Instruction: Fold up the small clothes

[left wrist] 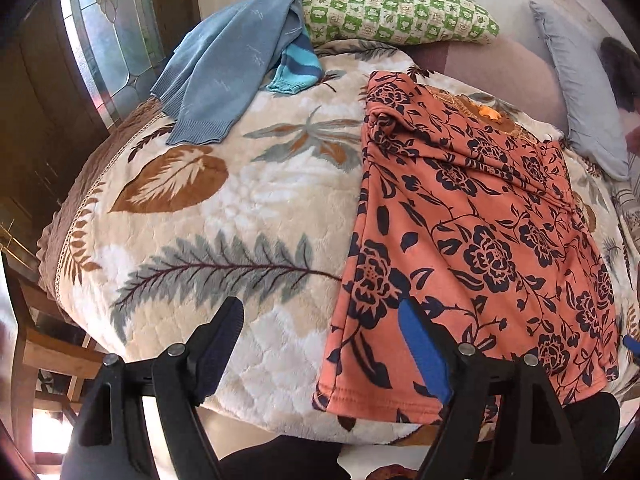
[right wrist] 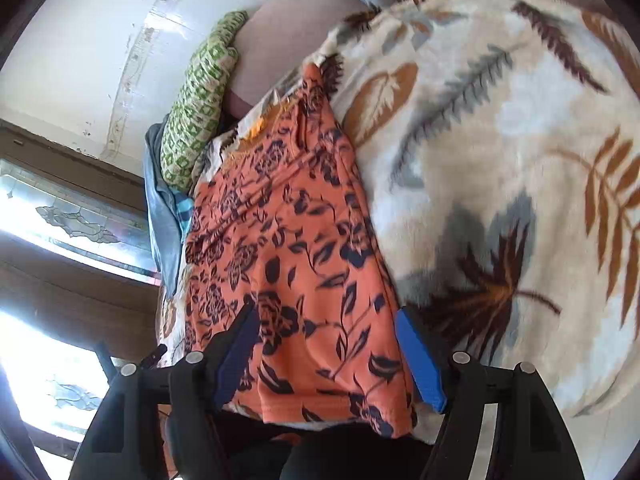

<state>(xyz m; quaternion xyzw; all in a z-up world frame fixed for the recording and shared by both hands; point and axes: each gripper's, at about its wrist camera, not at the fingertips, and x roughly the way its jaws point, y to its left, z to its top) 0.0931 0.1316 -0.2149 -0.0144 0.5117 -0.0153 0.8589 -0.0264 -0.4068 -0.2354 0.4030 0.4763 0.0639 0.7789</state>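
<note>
An orange garment with dark blue flowers lies flat and lengthwise on the leaf-print blanket; it also shows in the right wrist view. My left gripper is open over the garment's near left corner, its right finger above the cloth. My right gripper is open over the garment's near hem, one finger on each side of it. Neither holds anything. A blue sweater and a striped turquoise piece lie at the far end.
A green checked pillow and a grey pillow lie at the head of the bed. A wooden chair stands at the near left of the bed. A stained-glass window is on the left.
</note>
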